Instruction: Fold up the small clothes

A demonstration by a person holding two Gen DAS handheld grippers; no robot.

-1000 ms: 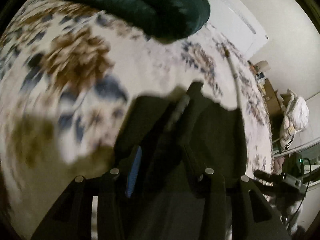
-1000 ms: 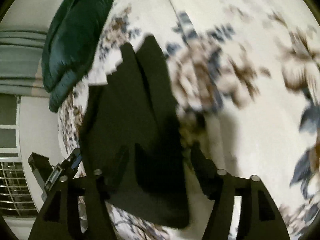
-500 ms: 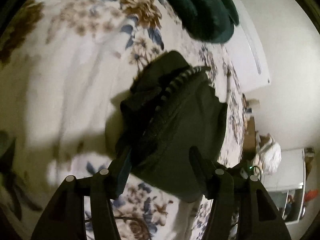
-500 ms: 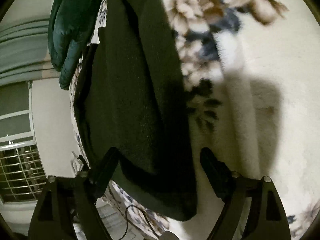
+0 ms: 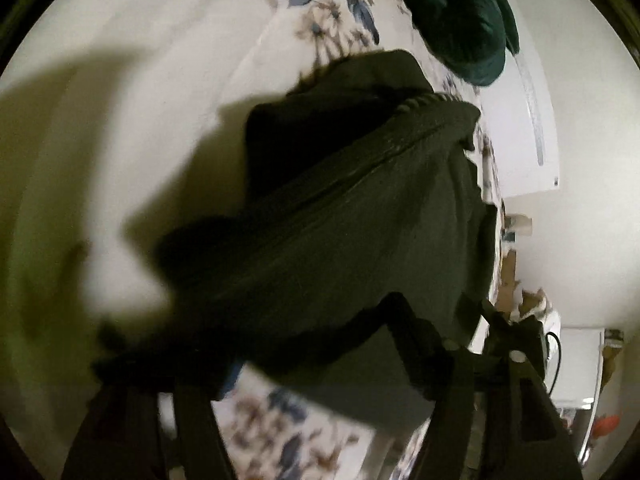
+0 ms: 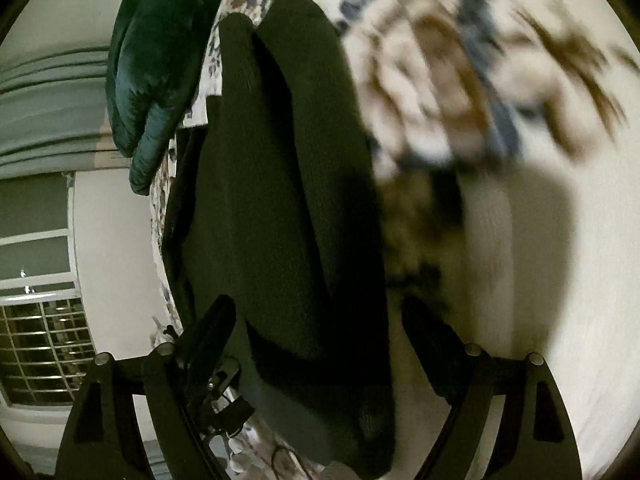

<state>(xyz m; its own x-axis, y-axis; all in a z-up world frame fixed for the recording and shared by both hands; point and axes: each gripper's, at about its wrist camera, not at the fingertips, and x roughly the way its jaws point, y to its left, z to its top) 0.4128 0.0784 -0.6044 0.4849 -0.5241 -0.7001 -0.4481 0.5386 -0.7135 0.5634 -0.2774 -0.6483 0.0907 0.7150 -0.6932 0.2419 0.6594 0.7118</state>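
The left gripper (image 5: 304,344) is blurred, its jaws opening over the dark garment (image 5: 360,220). The right gripper (image 6: 316,320) jaws stand apart astride that garment. It lies on a floral bedspread (image 6: 520,240) near a green cushion (image 6: 152,60).

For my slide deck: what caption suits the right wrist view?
Open right gripper straddling a dark folded garment on a floral blanket.

We see a very dark, almost black-green garment (image 5: 340,232) filling the middle of both views, with a ribbed edge near the upper right in the left view. Under it we get a cream blanket (image 6: 520,240) printed with brown and blue flowers. Up top sits a deep teal, velvety cushion (image 6: 156,60). At the left of the right view we notice grey-green pleated curtains (image 6: 48,108).
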